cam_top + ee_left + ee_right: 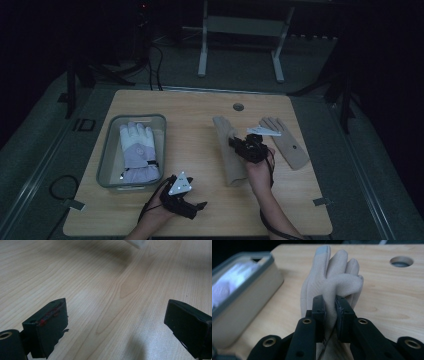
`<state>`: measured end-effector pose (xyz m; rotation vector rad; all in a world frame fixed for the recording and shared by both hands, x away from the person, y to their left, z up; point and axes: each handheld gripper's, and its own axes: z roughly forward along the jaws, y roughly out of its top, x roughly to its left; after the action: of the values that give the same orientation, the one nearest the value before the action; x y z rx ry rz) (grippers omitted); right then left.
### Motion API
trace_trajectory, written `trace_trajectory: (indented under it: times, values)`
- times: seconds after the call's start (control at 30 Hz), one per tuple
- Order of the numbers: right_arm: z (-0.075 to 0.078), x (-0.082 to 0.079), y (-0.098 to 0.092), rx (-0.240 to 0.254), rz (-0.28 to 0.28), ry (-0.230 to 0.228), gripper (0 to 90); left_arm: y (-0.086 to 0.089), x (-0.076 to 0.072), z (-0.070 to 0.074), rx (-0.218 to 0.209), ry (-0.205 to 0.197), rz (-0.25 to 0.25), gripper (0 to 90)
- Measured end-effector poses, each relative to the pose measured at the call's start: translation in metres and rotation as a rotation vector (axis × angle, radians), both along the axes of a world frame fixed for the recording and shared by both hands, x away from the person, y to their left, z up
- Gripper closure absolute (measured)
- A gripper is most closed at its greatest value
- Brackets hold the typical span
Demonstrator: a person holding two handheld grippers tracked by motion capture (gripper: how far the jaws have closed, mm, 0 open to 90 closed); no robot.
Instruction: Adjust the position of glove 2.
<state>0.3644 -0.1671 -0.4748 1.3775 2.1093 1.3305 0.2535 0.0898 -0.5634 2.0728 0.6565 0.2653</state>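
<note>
I have the right gripper [239,144] pinched tight on a fold of the tan glove [229,159] at frame centre, its long axis running up-frame (bin [105,159] lies left), while my left gripper [192,206], jaws wide and empty, hovers lower left.

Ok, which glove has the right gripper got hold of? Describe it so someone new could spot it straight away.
On the wooden table, look right of the grey bin that holds a white glove. Two beige gloves lie there; the held glove is the left one, nearer the bin, pinched in the right gripper with its jaws closed on a fold. The other beige glove lies flat and untouched.
</note>
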Motion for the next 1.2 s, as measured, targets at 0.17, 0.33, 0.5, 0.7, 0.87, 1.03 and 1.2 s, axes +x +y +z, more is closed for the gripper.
trace_trajectory:
  times: [0.17, 0.33, 0.5, 0.7, 0.87, 1.03, 1.2]
  values:
    - [-0.010, 0.009, 0.012, 0.011, -0.057, 0.038, 79.3, 0.000, -0.001, 0.000, 0.006, -0.003, -0.002, 5.2]
    - [-0.045, 0.024, 0.023, -0.010, -0.124, 0.097, 79.0, 0.000, 0.000, 0.000, 0.004, -0.001, -0.003, 5.2]
    - [-0.066, 0.026, 0.028, -0.048, -0.158, 0.141, 78.7, 0.000, -0.001, 0.000, 0.005, -0.001, -0.005, 5.3]
    - [-0.080, 0.022, 0.039, -0.119, -0.136, 0.139, 66.4, -0.001, -0.001, 0.000, 0.009, -0.003, -0.009, 5.2]
    - [-0.079, 0.018, 0.042, -0.151, -0.105, 0.119, 53.9, -0.001, -0.001, -0.001, 0.009, 0.000, -0.009, 5.2]
    - [-0.068, 0.017, 0.033, -0.191, -0.086, 0.085, 54.4, -0.001, -0.001, -0.001, 0.011, -0.001, -0.011, 5.2]
    - [-0.050, 0.017, 0.016, -0.228, -0.037, 0.035, 51.9, -0.002, -0.001, -0.001, 0.011, 0.004, -0.014, 5.2]
